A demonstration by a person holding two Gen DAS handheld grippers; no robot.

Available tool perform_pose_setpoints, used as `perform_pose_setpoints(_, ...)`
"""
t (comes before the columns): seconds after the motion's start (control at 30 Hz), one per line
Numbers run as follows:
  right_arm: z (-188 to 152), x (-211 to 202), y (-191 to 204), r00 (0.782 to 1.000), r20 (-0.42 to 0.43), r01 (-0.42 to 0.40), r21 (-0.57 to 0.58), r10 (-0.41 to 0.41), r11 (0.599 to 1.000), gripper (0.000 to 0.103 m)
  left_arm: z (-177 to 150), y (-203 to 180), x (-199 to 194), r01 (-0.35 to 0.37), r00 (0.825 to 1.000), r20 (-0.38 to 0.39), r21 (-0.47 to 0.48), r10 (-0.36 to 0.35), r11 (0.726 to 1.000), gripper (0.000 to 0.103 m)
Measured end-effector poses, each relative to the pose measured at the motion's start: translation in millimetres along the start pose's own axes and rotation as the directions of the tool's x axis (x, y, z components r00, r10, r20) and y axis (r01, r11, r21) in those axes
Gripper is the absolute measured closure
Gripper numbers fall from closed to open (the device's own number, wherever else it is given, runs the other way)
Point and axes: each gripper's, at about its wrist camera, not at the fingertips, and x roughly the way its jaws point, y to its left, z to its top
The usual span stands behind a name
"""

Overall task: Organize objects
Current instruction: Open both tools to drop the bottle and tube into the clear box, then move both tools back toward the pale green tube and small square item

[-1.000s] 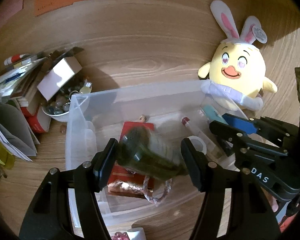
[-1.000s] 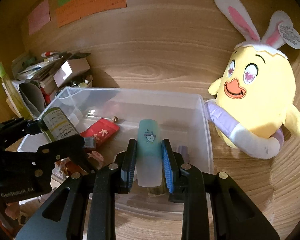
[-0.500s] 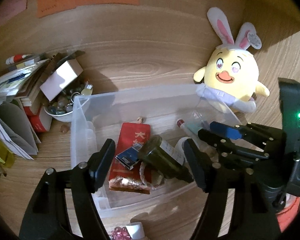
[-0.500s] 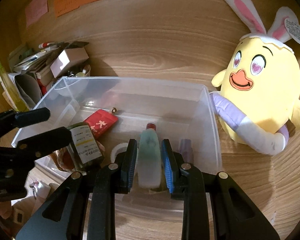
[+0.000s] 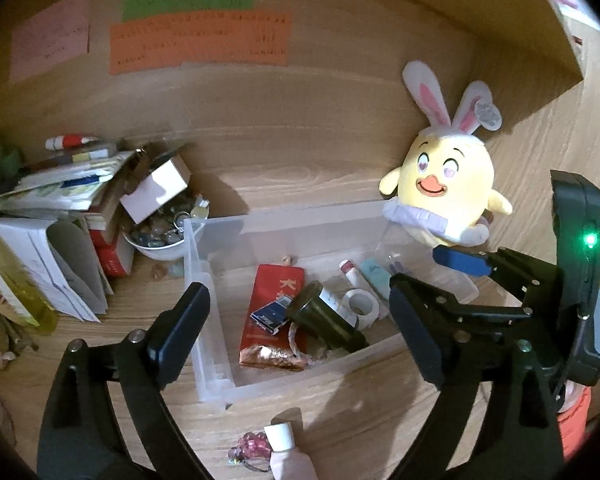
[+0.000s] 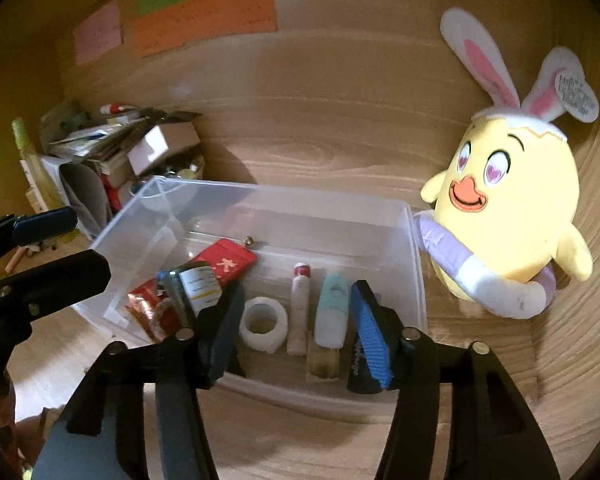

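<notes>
A clear plastic bin (image 5: 216,360) (image 6: 416,264) sits on the wooden desk. Inside lie a dark green bottle (image 5: 324,320) (image 6: 192,288), a red packet (image 5: 274,288) (image 6: 228,260), a tape roll (image 6: 264,322), a red-capped tube (image 6: 300,304) and a teal-and-white bottle (image 6: 332,308). My left gripper (image 5: 300,324) is open and empty, above the bin's near edge. My right gripper (image 6: 296,320) is open and empty, just behind the teal bottle; it also shows in the left wrist view (image 5: 464,264).
A yellow bunny-eared plush (image 5: 444,192) (image 6: 504,216) leans beside the bin's right end. A pile of books, papers, a small box and a bowl of trinkets (image 5: 156,228) crowds the left. A pink tube (image 5: 288,452) lies in front of the bin.
My left gripper let the green bottle drop into the bin and drew back. My right gripper opened, leaving the teal bottle lying in the bin, and also pulled back.
</notes>
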Motion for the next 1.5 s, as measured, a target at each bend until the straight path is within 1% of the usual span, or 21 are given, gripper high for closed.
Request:
perform_pose_setpoints(0.03,-0.5,-4.3,1.9,1.0,0.011,0.001,-0.005,-0.001,1.0,0.041,-0.3,-0.3,-2.6,0.0,1.0,0.003,0.004,0.0,1.0,0.01)
perform_pose_setpoints(0.1,-1.6,-13.9,5.7,0.999,0.035,0.005,-0.017,-0.005,1.0,0.038,-1.9,-0.7,-8.7,-0.003,1.0,0.01,0.01,0.003,1.0,0.01)
perform_pose_setpoints(0.23,-4.2,-33.3,10.5,0.997,0.073,0.006,-0.031,-0.004,0.999,0.027,-6.0,2.0,-22.2,-0.002,1.0,0.025,0.008,0.002,1.0,0.007)
perform_pose_setpoints(0.5,-10.9,-71.3,18.8,0.99,0.14,0.0,-0.06,0.008,0.998,0.027,-16.6,9.7,-44.2,-0.015,0.999,0.044,0.009,0.014,1.0,0.005)
perform_pose_setpoints(0.73,-23.0,-91.6,31.7,0.987,0.16,-0.009,-0.087,0.023,0.996,0.022,-33.7,20.2,-54.1,-0.03,0.999,0.019,-0.001,0.03,1.0,0.005)
perform_pose_setpoints(1.0,-42.8,-93.1,44.8,0.991,0.127,-0.026,-0.105,0.039,0.994,0.022,-60.8,32.2,-56.9,-0.05,0.998,-0.039,-0.017,0.049,0.999,0.005)
perform_pose_setpoints(1.17,-54.4,-91.2,50.4,0.993,0.097,-0.055,-0.096,0.064,0.994,0.022,-80.7,41.3,-60.1,-0.07,0.995,-0.078,-0.032,0.067,0.997,0.005)
perform_pose_setpoints(1.3,-64.6,-88.1,56.9,0.994,0.066,-0.074,-0.106,0.081,0.992,0.022,-95.9,49.1,-61.4,-0.093,0.99,-0.111,-0.048,0.088,0.994,0.005)
perform_pose_setpoints(1.5,-76.0,-88.3,63.8,0.992,0.038,-0.118,-0.105,0.123,0.987,0.022,-119.0,56.7,-59.4,-0.107,0.981,-0.171,-0.068,0.094,0.992,0.005)
